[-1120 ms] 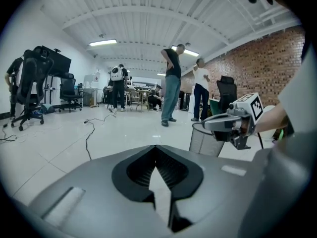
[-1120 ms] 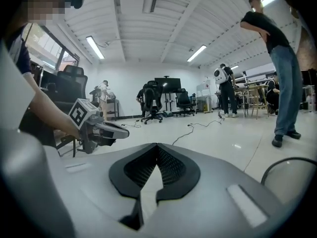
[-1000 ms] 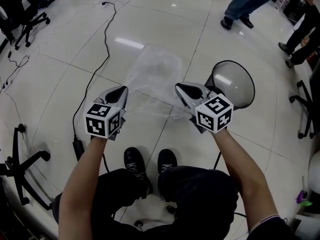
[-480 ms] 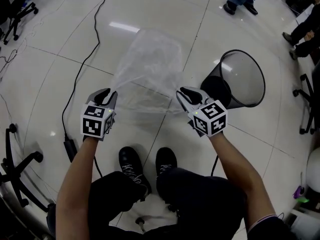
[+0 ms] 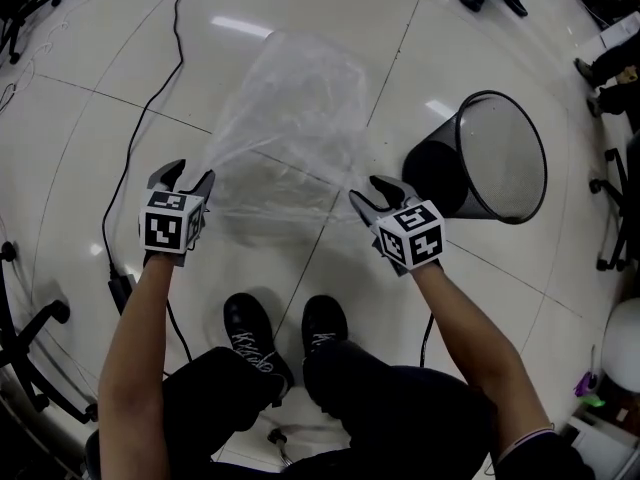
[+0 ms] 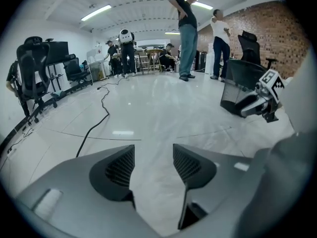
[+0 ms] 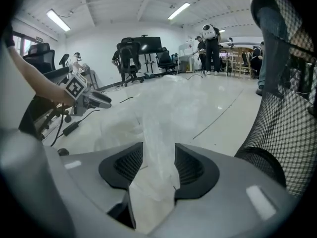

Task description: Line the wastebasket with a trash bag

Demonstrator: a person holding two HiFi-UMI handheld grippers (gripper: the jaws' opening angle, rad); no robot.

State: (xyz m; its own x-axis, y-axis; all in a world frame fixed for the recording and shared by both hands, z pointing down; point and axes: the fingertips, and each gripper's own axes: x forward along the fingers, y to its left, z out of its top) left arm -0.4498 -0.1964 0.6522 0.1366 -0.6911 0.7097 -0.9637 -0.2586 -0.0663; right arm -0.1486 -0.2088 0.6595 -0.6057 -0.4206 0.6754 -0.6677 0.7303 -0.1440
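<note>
Head view: the trash bag point(image 5: 295, 108), clear film, spreads over the tiled floor point(image 5: 90, 128) ahead of our feet. Its long axis runs straight away from us. The near edge stretches between the two grippers and the far end lies toward the picture's top. The left gripper point(image 5: 185, 178) sits at the near left corner and the right gripper point(image 5: 368, 193) at the near right corner. Both point forward and down. The black mesh wastebasket point(image 5: 500, 158) is just right of the right gripper, its narrow base toward that gripper and its wide rim toward the picture's right.

Left gripper view: the jaws are spread and have just been opening. Faint film lies across the gap, and the pads are not pressing it. The wastebasket point(image 6: 237, 86) shows at right, wider at its top.

Right gripper view: the jaws are spread here too, and have just been opening. A bunched strip of the bag point(image 7: 156, 133) runs loose through the gap, unpinched, and fans out ahead. The wastebasket's mesh wall point(image 7: 285, 113) is close on the right.
</note>
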